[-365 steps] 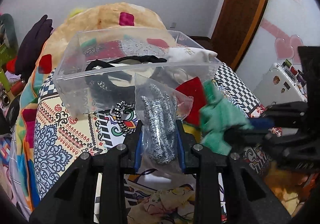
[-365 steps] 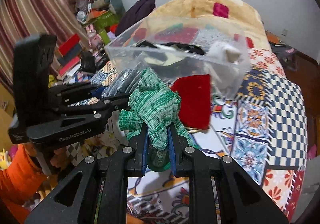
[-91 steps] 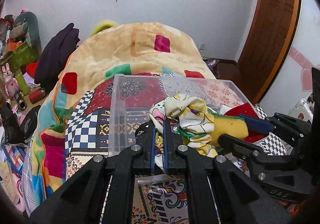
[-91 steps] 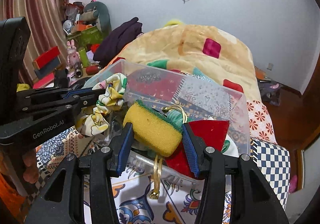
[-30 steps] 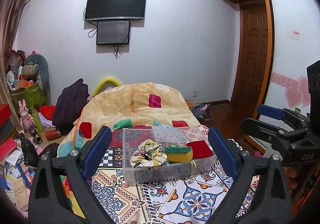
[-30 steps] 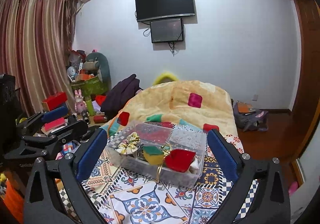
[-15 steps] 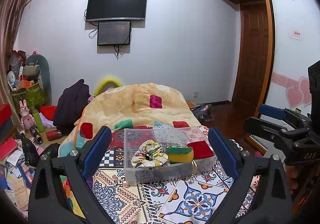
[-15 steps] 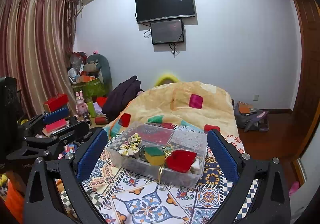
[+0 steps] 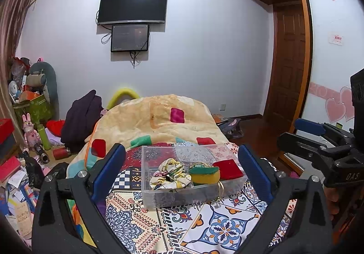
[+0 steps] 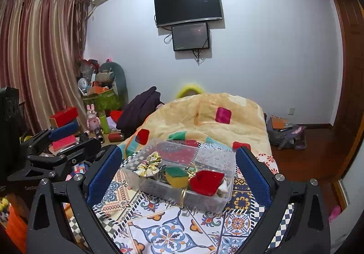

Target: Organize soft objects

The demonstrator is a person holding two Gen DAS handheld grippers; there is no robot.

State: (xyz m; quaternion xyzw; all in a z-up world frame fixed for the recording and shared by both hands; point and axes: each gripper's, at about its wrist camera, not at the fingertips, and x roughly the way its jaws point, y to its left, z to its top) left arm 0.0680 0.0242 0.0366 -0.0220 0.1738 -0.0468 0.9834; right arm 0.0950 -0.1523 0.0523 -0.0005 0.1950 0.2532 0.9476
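Bedroom with wall-mounted screens; left wrist view: on the bed's patterned cloth [image 9: 216, 226] near its foot edge stands the clear bin [image 9: 188, 193], holding scrunchie [image 9: 169, 175], sponge [image 9: 204, 173] and red pouch [image 9: 227, 168], framed by the left tongs [image 9: 182, 173], spread wide, empty and held level well back. Right wrist view: the right tongs [image 10: 179, 173] are likewise wide open and empty, drawn back from the bin [image 10: 204, 199]. Packing appears finished; the next move likely needs only a check for strays.

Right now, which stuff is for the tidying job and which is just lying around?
For the job: clear bin, floral scrunchie, sponge, red cloth.

Just lying around: bunny toy, dark clothes, backpack.
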